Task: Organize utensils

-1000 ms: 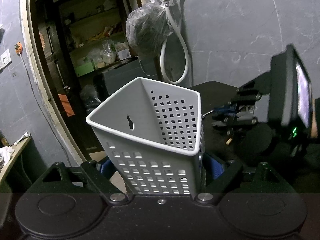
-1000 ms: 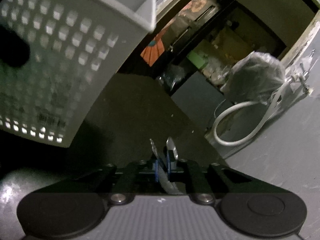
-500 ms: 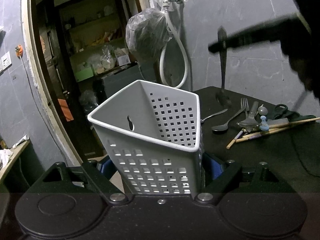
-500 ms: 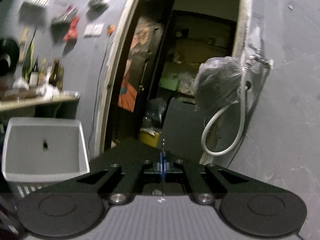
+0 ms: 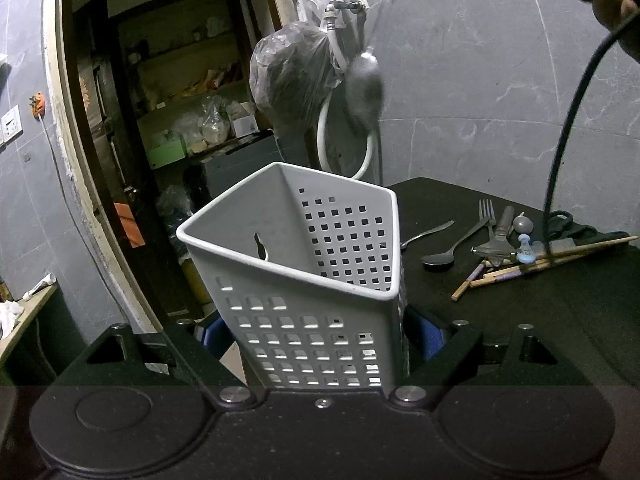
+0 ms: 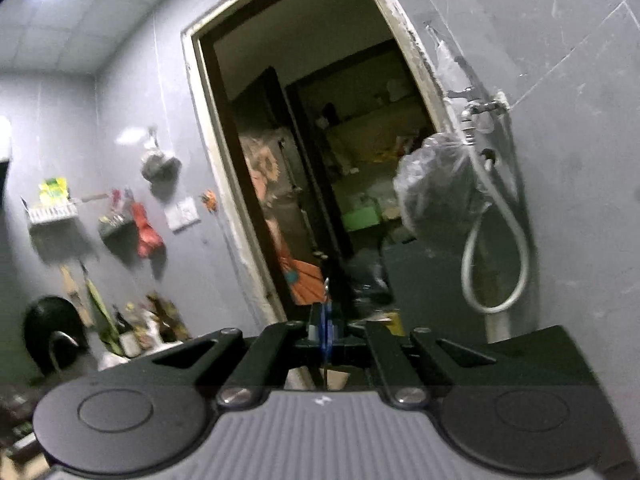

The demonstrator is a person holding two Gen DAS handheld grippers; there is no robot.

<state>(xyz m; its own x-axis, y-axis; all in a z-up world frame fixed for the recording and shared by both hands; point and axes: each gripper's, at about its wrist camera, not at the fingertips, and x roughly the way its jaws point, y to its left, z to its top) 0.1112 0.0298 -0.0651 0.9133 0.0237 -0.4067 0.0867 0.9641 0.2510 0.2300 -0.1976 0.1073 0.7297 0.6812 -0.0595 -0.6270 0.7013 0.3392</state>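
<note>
I see the basket (image 5: 296,264) at centre frame, the spoon (image 5: 363,88) above it, loose utensils (image 5: 516,244) on the table (image 5: 520,320) at right.

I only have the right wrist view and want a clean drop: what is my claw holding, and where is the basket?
Observer: The right claw is shut on a spoon. It hangs bowl down, high up and seemingly over the far rim of the white basket.
Operator: Is the basket steady?
Observer: It is tilted, between the fingers of the left claw, whose jaws are closing.
Operator: What remains to sort?
Observer: A fork, another spoon, chopsticks and scissors lie on the black table, right of the basket.
</note>
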